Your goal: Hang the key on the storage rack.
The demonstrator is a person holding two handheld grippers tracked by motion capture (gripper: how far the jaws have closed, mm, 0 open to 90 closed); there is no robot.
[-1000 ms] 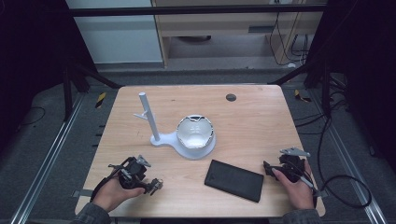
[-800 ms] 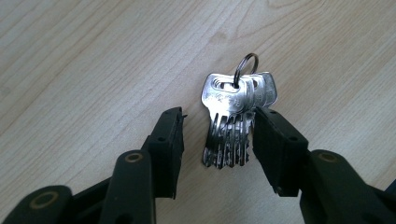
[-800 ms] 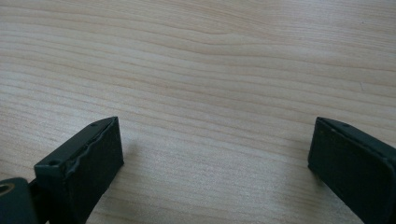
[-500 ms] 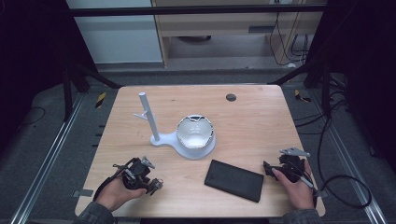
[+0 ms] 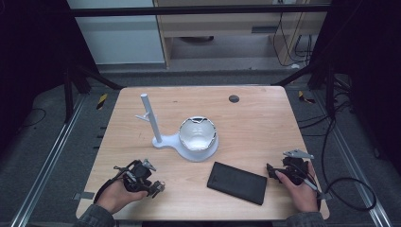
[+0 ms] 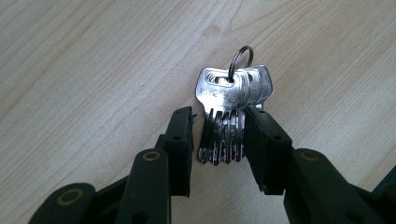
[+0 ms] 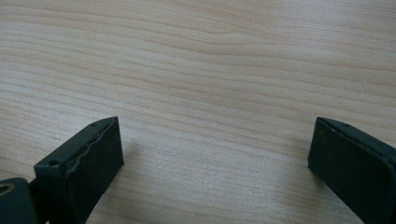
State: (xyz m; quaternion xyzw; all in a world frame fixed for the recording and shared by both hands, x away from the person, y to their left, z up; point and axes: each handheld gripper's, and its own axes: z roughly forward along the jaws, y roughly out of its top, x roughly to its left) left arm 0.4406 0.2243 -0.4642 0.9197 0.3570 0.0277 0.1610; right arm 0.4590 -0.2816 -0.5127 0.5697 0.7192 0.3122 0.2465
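Left gripper view showed the bunch of keys (image 6: 226, 119) lying flat on the pale wood-grain table (image 6: 93, 60), blades between the black jaws of the left gripper (image 6: 218, 140). The jaws had just been closing; one pad seemed to touch the blades, a sliver of table showed beside the other. The keys were silvery, stacked, threaded on a thin wire ring, and lay at the table's near left. The right gripper (image 7: 215, 154), at the near right, stood wide over bare wood.
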